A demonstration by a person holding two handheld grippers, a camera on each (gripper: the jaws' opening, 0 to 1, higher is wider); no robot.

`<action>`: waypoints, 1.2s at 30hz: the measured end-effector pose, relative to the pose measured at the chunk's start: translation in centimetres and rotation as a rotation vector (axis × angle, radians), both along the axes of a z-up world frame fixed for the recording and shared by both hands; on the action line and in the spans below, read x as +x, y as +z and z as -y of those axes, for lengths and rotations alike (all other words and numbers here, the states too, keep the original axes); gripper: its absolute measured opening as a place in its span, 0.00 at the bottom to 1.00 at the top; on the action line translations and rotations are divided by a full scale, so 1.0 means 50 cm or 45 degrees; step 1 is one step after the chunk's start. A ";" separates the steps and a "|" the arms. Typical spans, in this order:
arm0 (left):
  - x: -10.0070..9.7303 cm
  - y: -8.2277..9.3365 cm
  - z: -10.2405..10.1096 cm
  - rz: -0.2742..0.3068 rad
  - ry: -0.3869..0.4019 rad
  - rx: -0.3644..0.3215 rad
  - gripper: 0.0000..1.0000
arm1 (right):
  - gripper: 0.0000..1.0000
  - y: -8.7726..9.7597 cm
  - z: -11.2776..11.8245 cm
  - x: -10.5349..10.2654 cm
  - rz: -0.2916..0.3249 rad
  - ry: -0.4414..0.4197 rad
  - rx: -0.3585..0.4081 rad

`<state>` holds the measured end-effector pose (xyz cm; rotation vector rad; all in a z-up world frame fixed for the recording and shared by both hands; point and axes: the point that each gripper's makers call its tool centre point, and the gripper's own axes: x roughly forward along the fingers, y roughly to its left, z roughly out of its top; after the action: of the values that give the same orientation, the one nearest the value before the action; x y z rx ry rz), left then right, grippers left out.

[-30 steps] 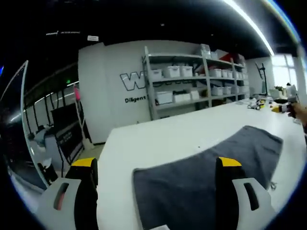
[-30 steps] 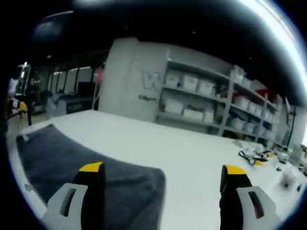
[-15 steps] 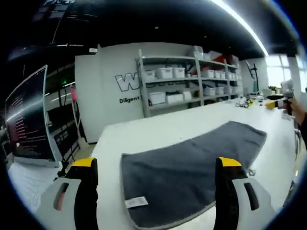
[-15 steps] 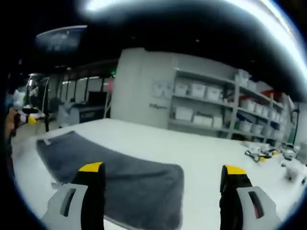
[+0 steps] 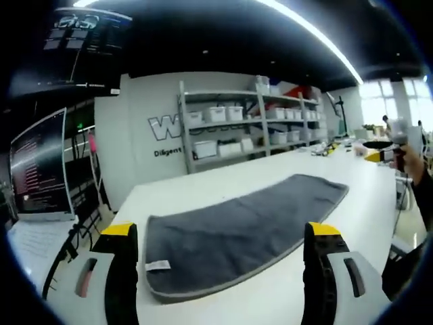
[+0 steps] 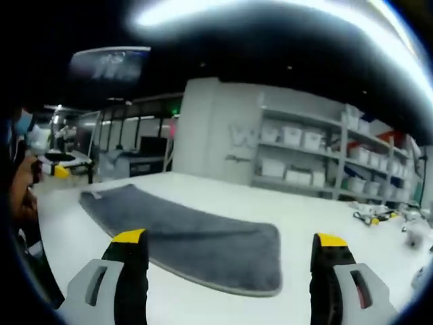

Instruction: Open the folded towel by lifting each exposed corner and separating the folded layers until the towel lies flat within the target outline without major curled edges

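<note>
Behind the white table (image 5: 223, 189) in the left gripper view stands a pale wall with a large "W" logo (image 5: 162, 126) and smaller lettering below it, partly readable as "Diligent". Grey shelving (image 5: 250, 122) right of centre carries rows of white bins (image 5: 220, 114); their contents cannot be made out. The grey towel (image 5: 237, 233) lies across the frame's middle, a white label (image 5: 157, 265) at its lower-left corner. The left gripper (image 5: 220, 233) holds its jaws wide apart, empty.

In the right gripper view, the towel (image 6: 196, 237) lies centre-left on the table (image 6: 325, 217), shelving (image 6: 304, 162) with white bins upper right. The right gripper (image 6: 230, 240) is likewise spread, holding nothing.
</note>
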<state>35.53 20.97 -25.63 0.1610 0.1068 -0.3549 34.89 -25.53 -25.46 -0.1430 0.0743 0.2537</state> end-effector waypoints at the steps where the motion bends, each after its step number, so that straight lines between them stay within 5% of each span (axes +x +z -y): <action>1: -0.006 0.004 0.001 0.008 -0.004 -0.004 1.00 | 0.99 0.005 0.003 -0.006 0.012 -0.002 0.003; 18: -0.046 0.028 0.006 0.024 -0.061 -0.028 1.00 | 1.00 -0.013 0.020 -0.053 -0.012 -0.032 0.032; 28: -0.060 0.031 0.002 0.025 -0.073 -0.031 1.00 | 1.00 0.028 0.009 -0.072 0.039 -0.015 0.038; 36: -0.068 0.035 0.005 0.030 -0.089 -0.058 1.00 | 1.00 0.019 0.025 -0.082 0.036 -0.031 0.044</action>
<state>32.15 20.71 -23.90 0.1239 0.0703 -0.4244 30.79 -26.80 -24.51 -0.1115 0.0434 0.2283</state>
